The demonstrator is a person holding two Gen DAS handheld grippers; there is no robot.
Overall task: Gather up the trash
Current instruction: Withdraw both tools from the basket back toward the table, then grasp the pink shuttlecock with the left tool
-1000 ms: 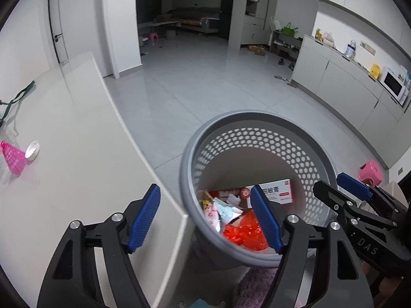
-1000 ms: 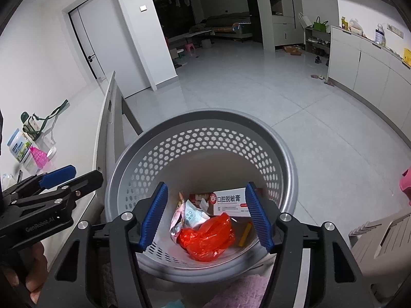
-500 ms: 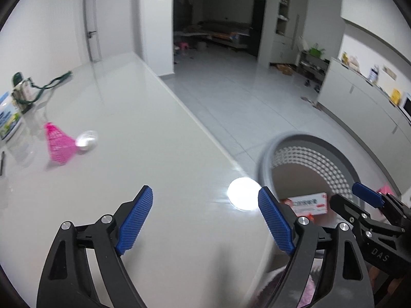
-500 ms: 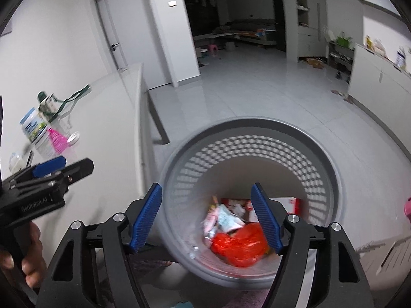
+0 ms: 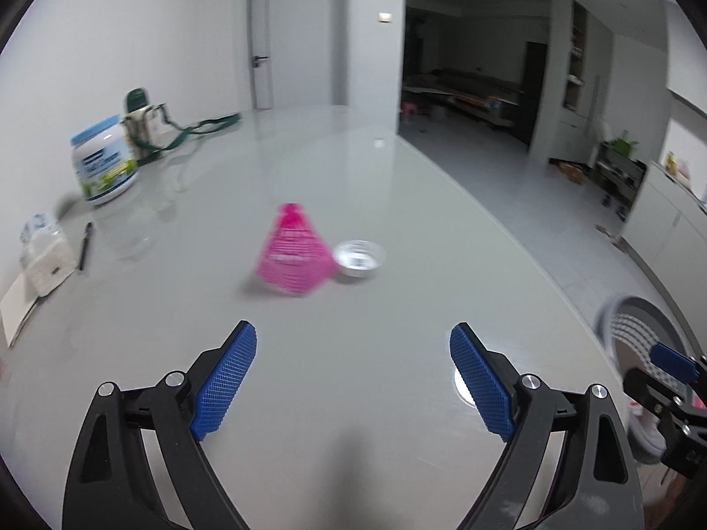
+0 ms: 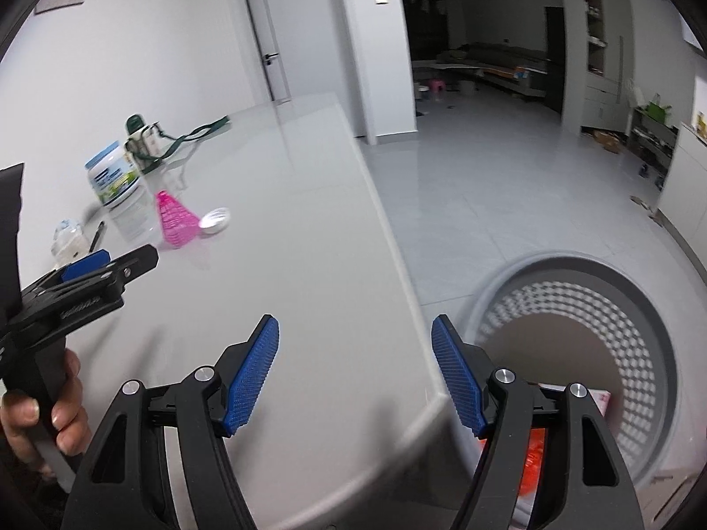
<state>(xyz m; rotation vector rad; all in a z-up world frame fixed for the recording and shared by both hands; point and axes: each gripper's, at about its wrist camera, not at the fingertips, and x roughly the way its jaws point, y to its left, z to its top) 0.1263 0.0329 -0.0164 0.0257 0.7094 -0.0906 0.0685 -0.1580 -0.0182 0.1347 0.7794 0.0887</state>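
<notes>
- Your left gripper point(image 5: 352, 377) hangs over the grey table point(image 5: 397, 229) with its jaws spread wide. They have just been opening, and nothing sits between the blue pads.
- Straight ahead of it lies the pink mesh cone point(image 5: 295, 249), on its side on the table, with a small white cap point(image 5: 359, 257) touching its right edge.
- Your right gripper point(image 6: 355, 373) is also apart and empty. Its jaws widened a moment back. It sits over the table's near corner, its right finger in front of the bin.
- The grey perforated bin point(image 6: 587, 344) stands on the floor just beside the table – a red bag point(image 6: 532, 463) and a white box point(image 6: 596, 399) show inside.
- Farther left on the table: a white tub point(image 5: 104, 159), a green-strapped bottle point(image 5: 141, 121), a pen point(image 5: 85, 245).
</notes>
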